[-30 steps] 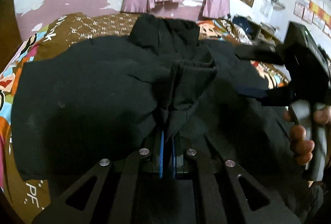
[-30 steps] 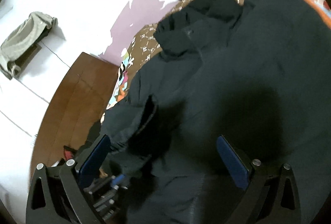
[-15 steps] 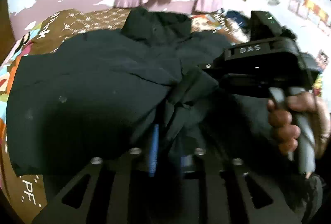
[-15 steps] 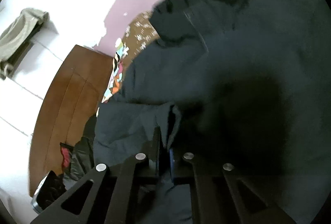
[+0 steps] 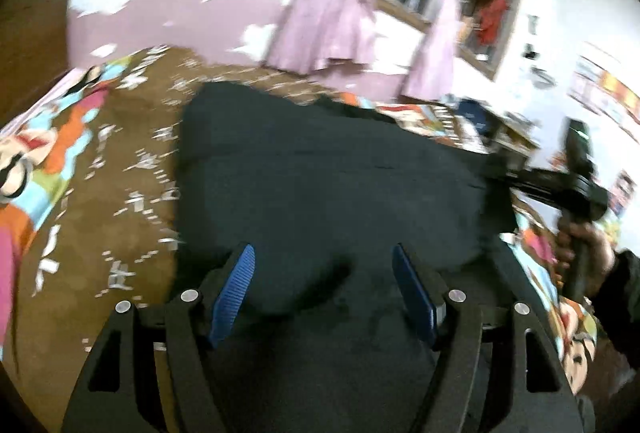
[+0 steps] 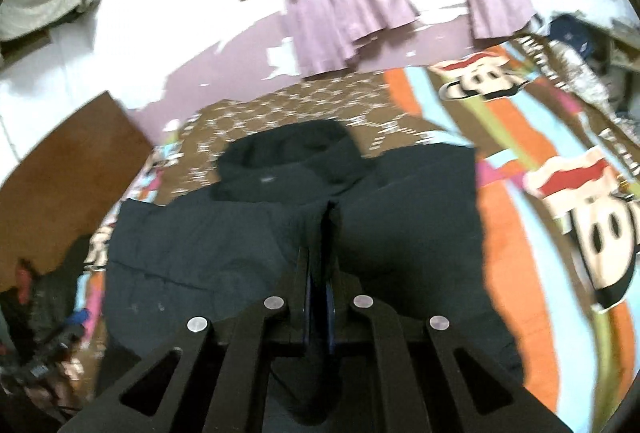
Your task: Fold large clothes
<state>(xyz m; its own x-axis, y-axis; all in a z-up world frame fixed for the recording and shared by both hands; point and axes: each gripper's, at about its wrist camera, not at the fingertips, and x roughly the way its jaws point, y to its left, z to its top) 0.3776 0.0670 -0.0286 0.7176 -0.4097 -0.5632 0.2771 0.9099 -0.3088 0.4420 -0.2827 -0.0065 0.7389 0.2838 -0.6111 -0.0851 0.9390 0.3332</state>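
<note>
While the jacket (image 5: 328, 193) lies spread on the bed (image 5: 132, 153), folding is at an early stage.

Left gripper (image 5: 324, 289): jaws have just been opening and stand apart over the dark cloth, pads clear of it. Right gripper (image 6: 319, 245): clenched on a pinch of jacket fabric near the middle, below the collar (image 6: 288, 161). Judged from this, one fold is under way; the body is still broad and flat, so most folds remain.
</note>
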